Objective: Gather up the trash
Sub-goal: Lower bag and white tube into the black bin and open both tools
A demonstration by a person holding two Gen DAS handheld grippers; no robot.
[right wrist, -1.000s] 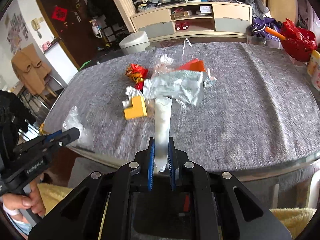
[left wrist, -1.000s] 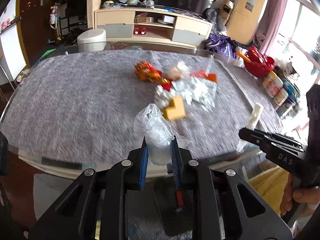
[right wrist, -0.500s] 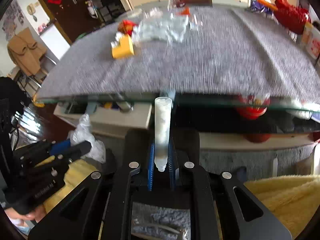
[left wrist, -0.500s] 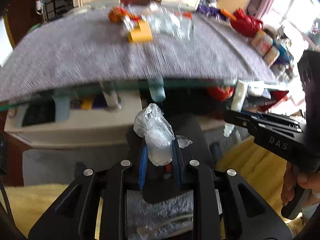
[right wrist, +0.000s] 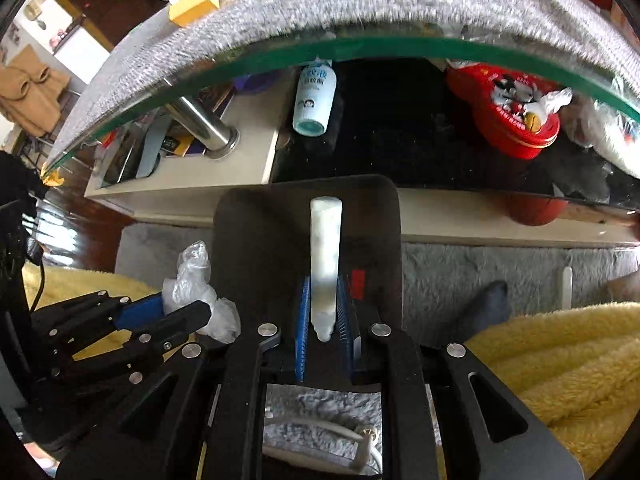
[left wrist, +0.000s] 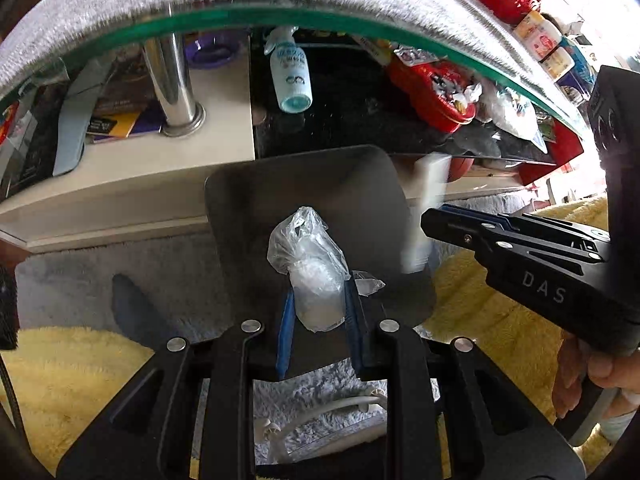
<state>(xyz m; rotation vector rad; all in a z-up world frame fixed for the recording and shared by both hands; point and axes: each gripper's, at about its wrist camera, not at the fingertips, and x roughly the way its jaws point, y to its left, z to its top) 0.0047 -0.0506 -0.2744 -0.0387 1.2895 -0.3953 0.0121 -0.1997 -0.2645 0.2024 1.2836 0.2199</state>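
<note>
Between left hand-held gripper (left wrist: 318, 316) pads: crumpled bag (left wrist: 310, 264)

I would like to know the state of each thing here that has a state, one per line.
left gripper: shut on the plastic bag.
plastic bag: crumpled, held between the jaws.
right gripper: shut on the white tube.
white tube: held upright.
dark bin: open below both grippers.
blue-capped bottle: lying on the shelf under the glass.

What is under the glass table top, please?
Under the glass table top, a lower shelf holds a white bottle lying down and a red tin. A chrome leg stands there. Farther back is hidden.
</note>
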